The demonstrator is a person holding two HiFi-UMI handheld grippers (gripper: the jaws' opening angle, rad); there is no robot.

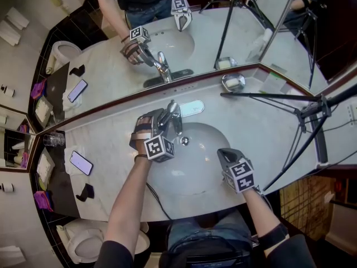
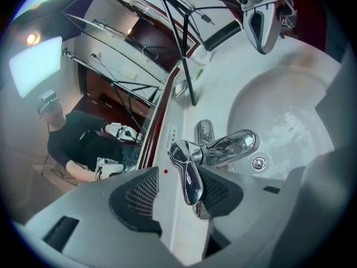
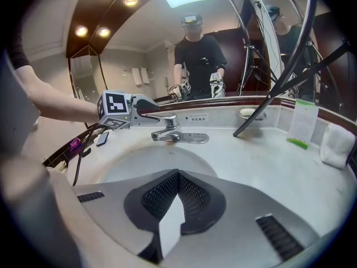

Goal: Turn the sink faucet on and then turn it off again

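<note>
Right, status from where I stand. Counter [image 1: 262, 144] is the big marble slab under both claws, and the sink basin [image 1: 195, 175] sits below and between them.

Left claw [image 2: 178, 191] is up at the back rim of the basin, jaws apart and angled down. The faucet [image 2: 234, 145] is straight ahead of its tips. Faucet lever [image 2: 187, 172] stands between the pads. It lies against the pad on the spout side with a gap to the other pad, so no clamp. Reads as lining up to pinch or nudge the lever. No stream visible from the spout, so I'd judge the on-step not yet done.

Right claw [image 3: 177, 197] is closed on nothing, low over the near side of the basin. It's well apart from the faucet and pointing at it. Probably held there just to stay out of the way.

Around:
- Mirror [image 1: 234, 32] rises behind the faucet, past the left claw's tips.
- Tripod [image 1: 312, 116] stands out to the right of the right claw, with one leg lying along the counter by the mirror. It's off the left claw's line, so not a blocker.
- Phone [image 1: 81, 162] lies off to the left of the left claw, clear.
- Soap dish [image 1: 233, 82] is beyond and right of the left claw, at the mirror edge.
- Drain [image 1: 184, 140] is just below the left claw's tips.

Only tight spot: the spout body crowds the pad on its side, so a wide lever swing could foul there.
</note>
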